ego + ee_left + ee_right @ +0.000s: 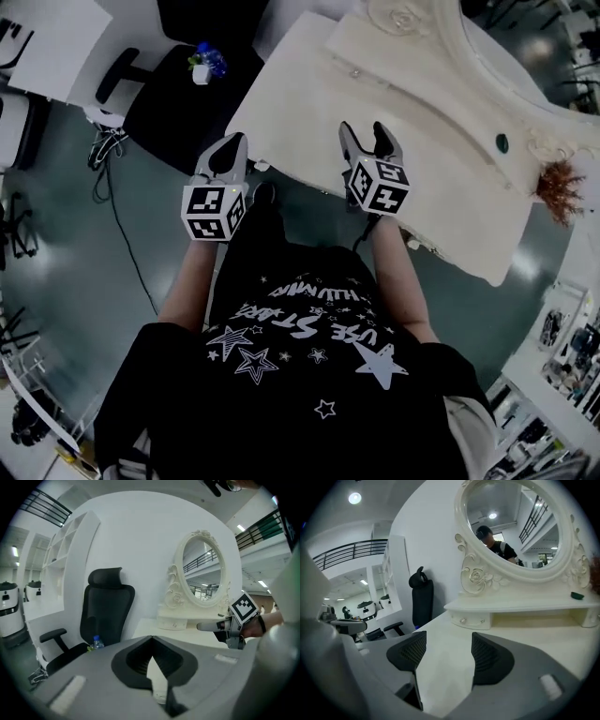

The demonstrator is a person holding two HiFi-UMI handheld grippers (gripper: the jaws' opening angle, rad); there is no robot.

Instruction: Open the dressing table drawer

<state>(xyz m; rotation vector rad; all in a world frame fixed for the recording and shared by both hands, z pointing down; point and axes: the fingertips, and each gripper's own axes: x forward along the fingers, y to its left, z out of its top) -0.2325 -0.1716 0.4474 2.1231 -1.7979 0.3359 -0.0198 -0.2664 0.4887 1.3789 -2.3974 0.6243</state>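
The cream dressing table (309, 122) stands in front of me, with an oval mirror (515, 527) on a raised shelf. A small drawer (471, 619) with two knobs sits shut under the shelf's left end; it also shows in the head view (367, 75) and the left gripper view (174, 624). My right gripper (373, 141) hovers over the tabletop's near edge, open and empty, its jaws (449, 641) pointing toward the drawer from some way off. My left gripper (225, 155) stays left of the table edge, its tips (151, 639) touching, nothing held.
A black office chair (187, 94) stands left of the table with a water bottle (208, 58) on its seat. A dark green object (502, 142) and a rust-coloured tuft (561, 187) lie at the table's right. Cables (108, 169) trail across the floor at left.
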